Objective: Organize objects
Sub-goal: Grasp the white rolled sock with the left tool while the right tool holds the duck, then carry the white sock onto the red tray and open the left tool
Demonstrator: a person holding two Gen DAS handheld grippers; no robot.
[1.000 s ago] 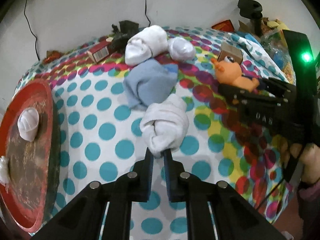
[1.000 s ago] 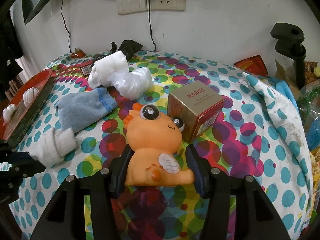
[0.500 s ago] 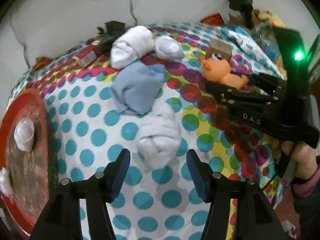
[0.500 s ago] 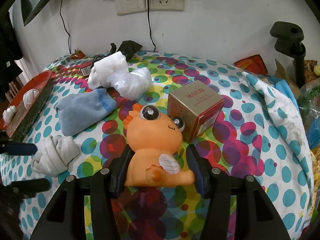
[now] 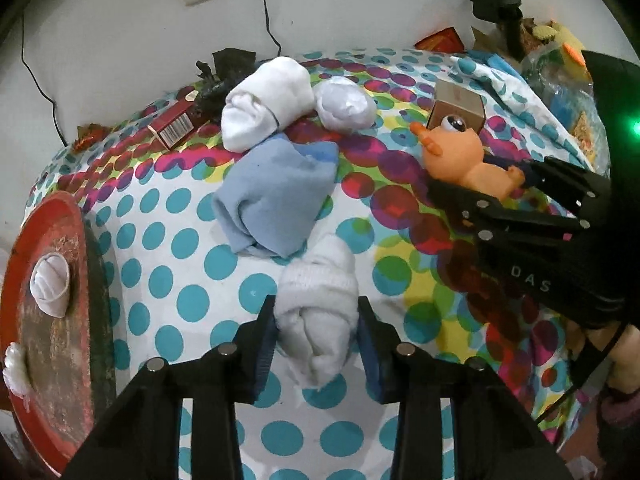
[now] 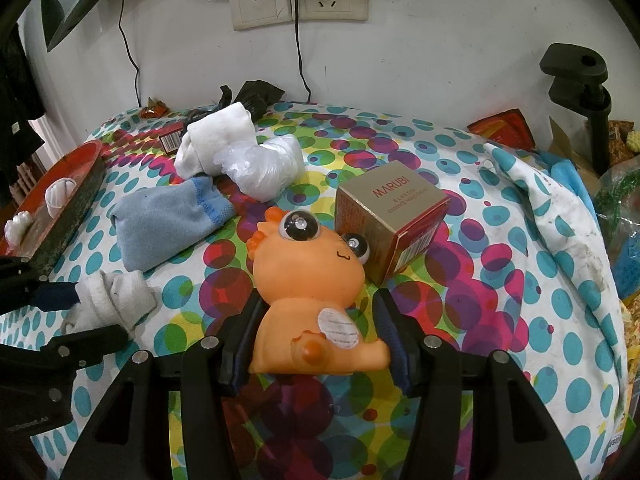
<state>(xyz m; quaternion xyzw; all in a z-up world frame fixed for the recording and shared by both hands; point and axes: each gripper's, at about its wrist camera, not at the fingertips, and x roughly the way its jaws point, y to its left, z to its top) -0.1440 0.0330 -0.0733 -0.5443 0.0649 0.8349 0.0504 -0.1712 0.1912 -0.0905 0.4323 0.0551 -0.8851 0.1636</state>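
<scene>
A white rolled sock [image 5: 316, 280] lies on the polka-dot cloth, and my left gripper [image 5: 316, 312] has it between its jaws. The jaws are closing, and both blue pads press the sock's sides. In the right wrist view the same sock [image 6: 120, 300] shows at the left edge inside the left gripper [image 6: 80, 316]. My right gripper [image 6: 318, 304] is shut on an orange rubber dinosaur toy [image 6: 308, 264], which sits upright on the cloth. The left wrist view shows that toy [image 5: 456, 152] at the right.
A red round tray [image 5: 52, 200] at the left edge holds two small white rolls. Behind lie a blue sock [image 5: 276, 196], a larger white sock bundle [image 5: 268, 104] and a plastic-wrapped white ball [image 5: 346, 106]. A gold box [image 6: 392, 216] stands beside the toy. Clutter fills the right edge.
The left gripper was shut at the white sock's near end, then opened wide, moved forward around it and has closed onto its sides. The right gripper and toy have not moved.
</scene>
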